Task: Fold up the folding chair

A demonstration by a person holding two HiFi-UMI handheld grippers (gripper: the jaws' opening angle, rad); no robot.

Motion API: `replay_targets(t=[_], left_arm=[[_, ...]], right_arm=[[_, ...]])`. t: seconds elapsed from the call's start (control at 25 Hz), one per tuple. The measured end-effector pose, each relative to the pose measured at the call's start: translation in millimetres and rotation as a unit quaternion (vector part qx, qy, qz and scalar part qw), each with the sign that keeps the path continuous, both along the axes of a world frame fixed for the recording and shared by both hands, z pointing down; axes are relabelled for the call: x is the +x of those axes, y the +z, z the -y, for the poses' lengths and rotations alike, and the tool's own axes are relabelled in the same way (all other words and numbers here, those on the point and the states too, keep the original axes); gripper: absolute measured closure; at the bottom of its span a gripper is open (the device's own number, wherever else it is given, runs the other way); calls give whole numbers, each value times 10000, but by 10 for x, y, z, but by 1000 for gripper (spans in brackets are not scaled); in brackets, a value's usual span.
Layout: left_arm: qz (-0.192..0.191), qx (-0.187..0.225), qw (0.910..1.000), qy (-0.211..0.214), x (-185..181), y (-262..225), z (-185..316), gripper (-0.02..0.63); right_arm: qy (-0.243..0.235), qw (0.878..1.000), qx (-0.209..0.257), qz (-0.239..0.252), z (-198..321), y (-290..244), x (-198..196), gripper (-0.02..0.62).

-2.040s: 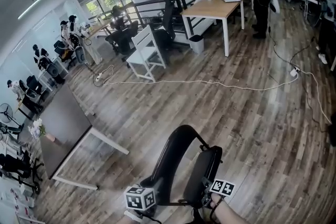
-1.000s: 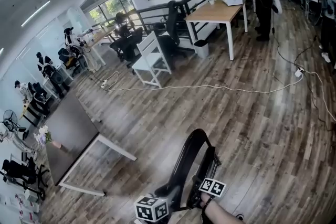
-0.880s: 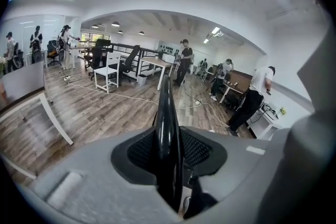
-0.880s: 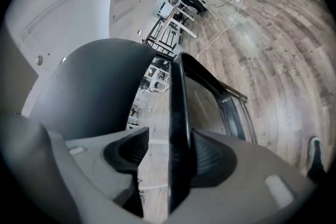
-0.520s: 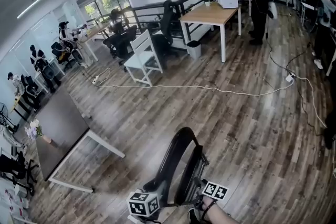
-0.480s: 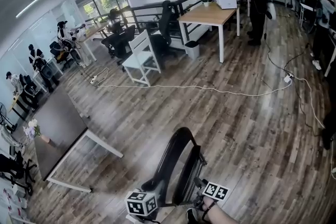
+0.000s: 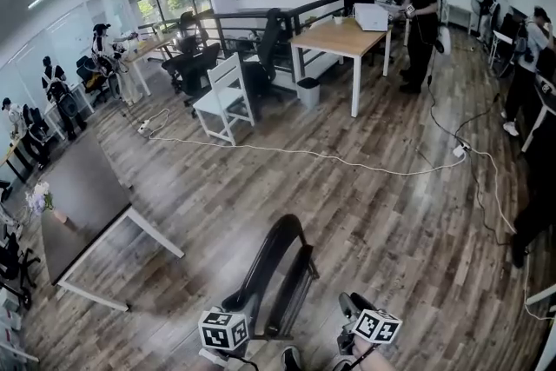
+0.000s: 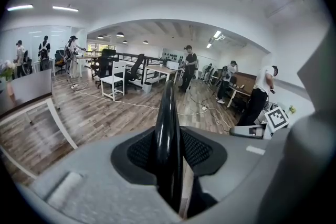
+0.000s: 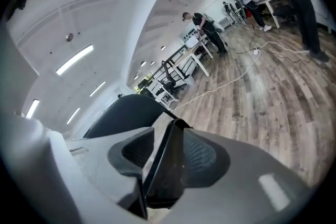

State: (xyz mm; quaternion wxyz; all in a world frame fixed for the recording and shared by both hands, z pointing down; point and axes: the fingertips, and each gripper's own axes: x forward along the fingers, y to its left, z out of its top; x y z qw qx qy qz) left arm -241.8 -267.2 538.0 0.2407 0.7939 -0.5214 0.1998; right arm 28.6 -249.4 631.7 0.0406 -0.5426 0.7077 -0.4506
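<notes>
- Since half a second ago, the right gripper [image 7: 350,307] has swung out to the right of the folding chair [image 7: 293,291] and is now just beside its seat edge.
- Its jaws are closing. A black chair edge shows between them, with a gap on one side.
- The left gripper [image 8: 168,152] is clamped on the chair's back tube.
- The chair stands on the wood floor [image 7: 373,187], with its seat close against the back frame.

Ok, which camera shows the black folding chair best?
The head view: the folding chair shows nearly whole there, with its curved back and seat. The left gripper view shows only one black tube of it, edge-on. The right gripper view shows a dark edge and part of the back.
</notes>
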Motion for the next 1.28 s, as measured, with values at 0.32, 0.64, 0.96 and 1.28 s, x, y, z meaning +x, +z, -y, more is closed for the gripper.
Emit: replay_targets(t=[0.32,0.64,0.96,1.28], left_arm=[[93,95,9999,-22,158,-15,-120,468],[172,180,9997,-39,178,-23,-196,468],[290,228,9992,-131,92,-25,-186,466],[339,247,9990,-159,58,11,-202,466]], right_arm=[[-791,9865,1275,-661,-277,-1028,103,586],[-1025,9577,2201,-1547,-511,-1671,278,592],[-960,9324,2892,-1943,-529,-2231,360,592],[-890,9068,3301,-2465,-515,-2452,444,592]])
